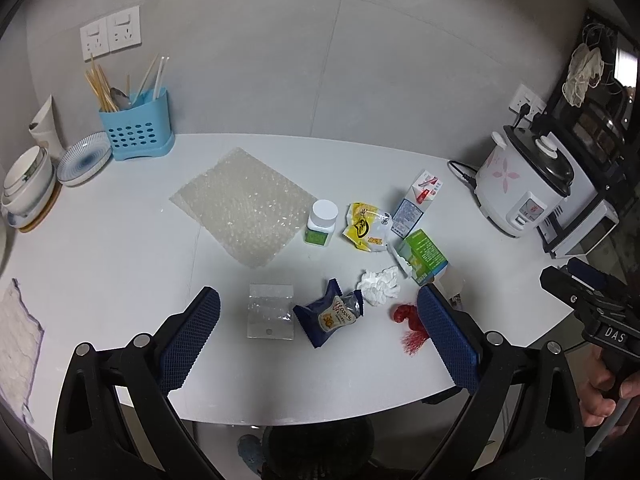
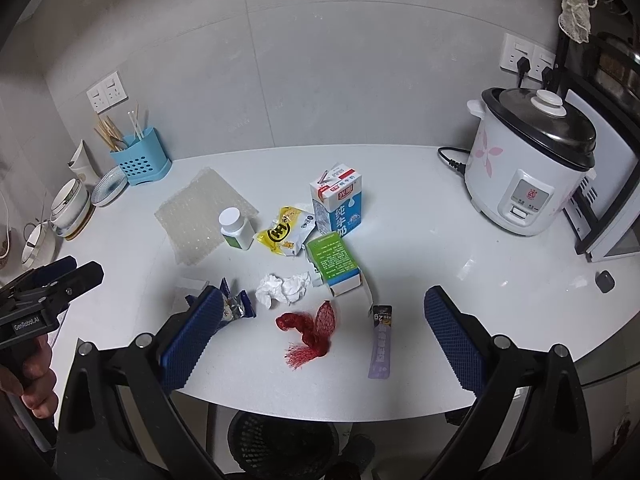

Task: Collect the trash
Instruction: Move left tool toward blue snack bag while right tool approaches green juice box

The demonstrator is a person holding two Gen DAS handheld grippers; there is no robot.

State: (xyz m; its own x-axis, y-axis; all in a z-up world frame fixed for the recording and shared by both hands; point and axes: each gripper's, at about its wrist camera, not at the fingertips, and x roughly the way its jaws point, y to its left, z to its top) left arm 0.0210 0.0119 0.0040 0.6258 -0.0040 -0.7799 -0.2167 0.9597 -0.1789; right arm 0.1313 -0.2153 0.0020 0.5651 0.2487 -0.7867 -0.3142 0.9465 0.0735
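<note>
Trash lies on the white table (image 1: 120,248). A bubble wrap sheet (image 1: 244,204), a clear zip bag (image 1: 270,316), a blue snack wrapper (image 1: 330,318), a crumpled tissue (image 1: 379,285), a red net (image 2: 310,330), a yellow wrapper (image 1: 365,227), a white pill bottle (image 1: 322,222), a green box (image 1: 424,256), a milk carton (image 2: 338,204) and a purple sachet (image 2: 380,344) are there. My left gripper (image 1: 320,332) is open above the blue wrapper. My right gripper (image 2: 324,340) is open above the red net. A black mesh bin (image 2: 284,444) stands under the table's front edge.
A rice cooker (image 2: 528,164) stands at the right with its cord. A blue utensil holder (image 1: 136,128), a plate (image 1: 84,158) and stacked bowls (image 1: 28,184) stand at the back left. A cloth (image 1: 16,344) lies at the left edge.
</note>
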